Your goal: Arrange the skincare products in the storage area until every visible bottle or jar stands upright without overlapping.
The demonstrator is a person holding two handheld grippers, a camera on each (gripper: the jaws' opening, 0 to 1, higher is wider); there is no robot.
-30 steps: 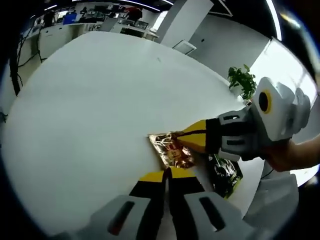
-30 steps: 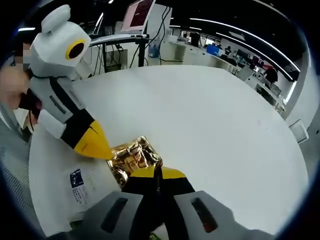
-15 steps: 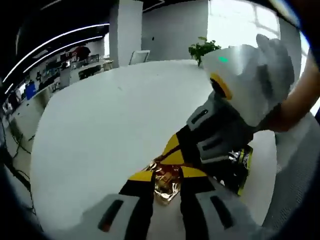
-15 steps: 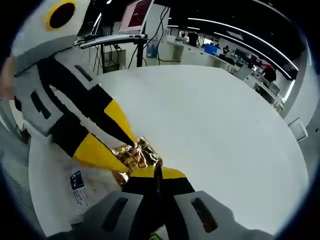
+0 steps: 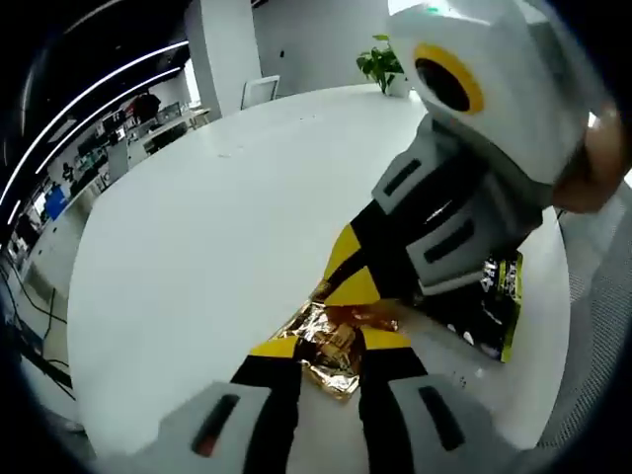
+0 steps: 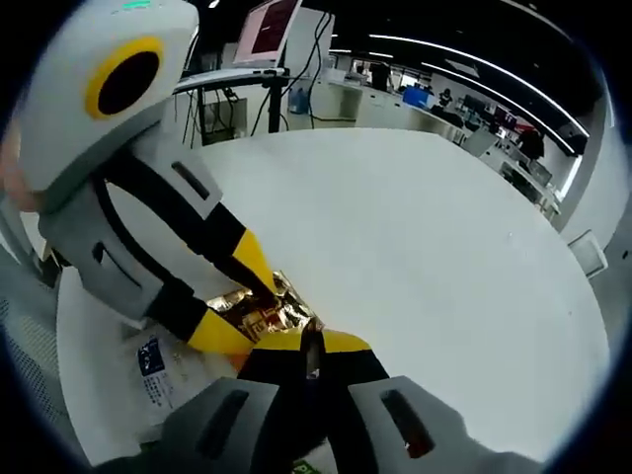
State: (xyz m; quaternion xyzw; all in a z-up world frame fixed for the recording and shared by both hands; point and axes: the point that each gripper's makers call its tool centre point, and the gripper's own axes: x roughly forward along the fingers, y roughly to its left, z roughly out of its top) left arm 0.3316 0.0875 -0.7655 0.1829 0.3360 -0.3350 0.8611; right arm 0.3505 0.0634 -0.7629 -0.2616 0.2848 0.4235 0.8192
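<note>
left gripper view: left gripper [image 5: 331, 346] jaws spread around gold foil sachet [image 5: 331, 341], right gripper [image 6: 308, 346] clenched on its edge; opposing pulls could tear foil.

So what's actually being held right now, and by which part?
The gold foil packet. The right gripper is shut on its near edge, while the left gripper stands open around the opposite edge, not yet closed.

Open-plan office: large round white desk [image 6: 444, 247] up front, rows of workstations [image 6: 415, 104] with monitors behind, long ceiling strip lights [image 6: 464, 59], a screen on a stand [image 6: 272, 30] with dangling cables, a potted plant [image 5: 380, 64], a white structural pillar [image 5: 222, 49].
</note>
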